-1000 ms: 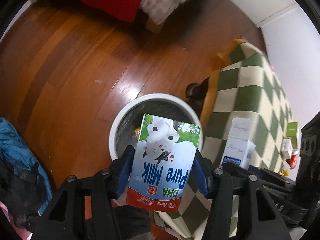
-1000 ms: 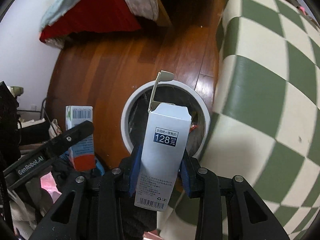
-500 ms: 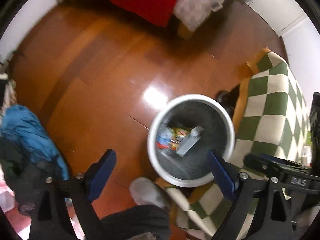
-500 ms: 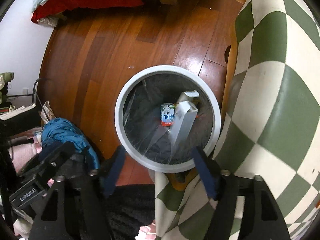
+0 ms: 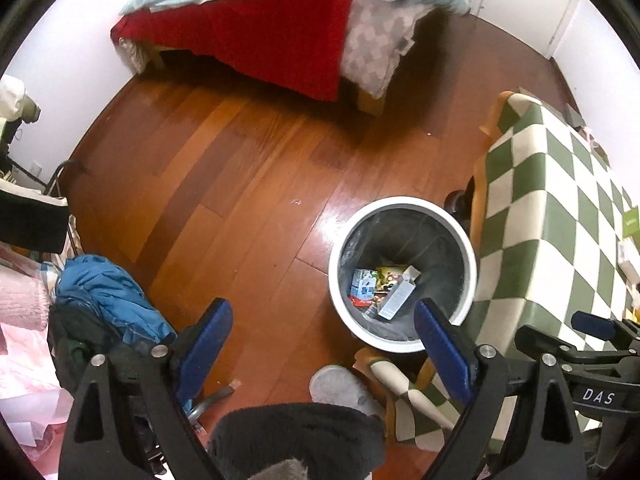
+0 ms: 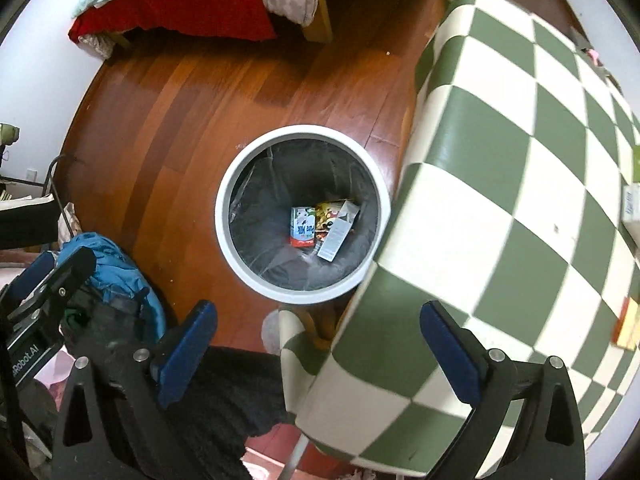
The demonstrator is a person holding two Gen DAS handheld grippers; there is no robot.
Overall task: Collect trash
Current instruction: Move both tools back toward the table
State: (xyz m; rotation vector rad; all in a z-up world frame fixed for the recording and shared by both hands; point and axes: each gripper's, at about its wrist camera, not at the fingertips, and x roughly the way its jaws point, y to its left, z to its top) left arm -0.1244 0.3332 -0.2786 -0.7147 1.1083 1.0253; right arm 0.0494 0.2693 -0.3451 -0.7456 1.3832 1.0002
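Milk carton (image 6: 303, 227) in bin (image 6: 224, 216), "DAS" lettering

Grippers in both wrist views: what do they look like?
Both are alike: the left gripper and right gripper have black angular frames with triangular cutouts and silver screws, ending in blue fingers. White "DAS" lettering marks the right gripper's side; "Robot.AI" shows on the left's.
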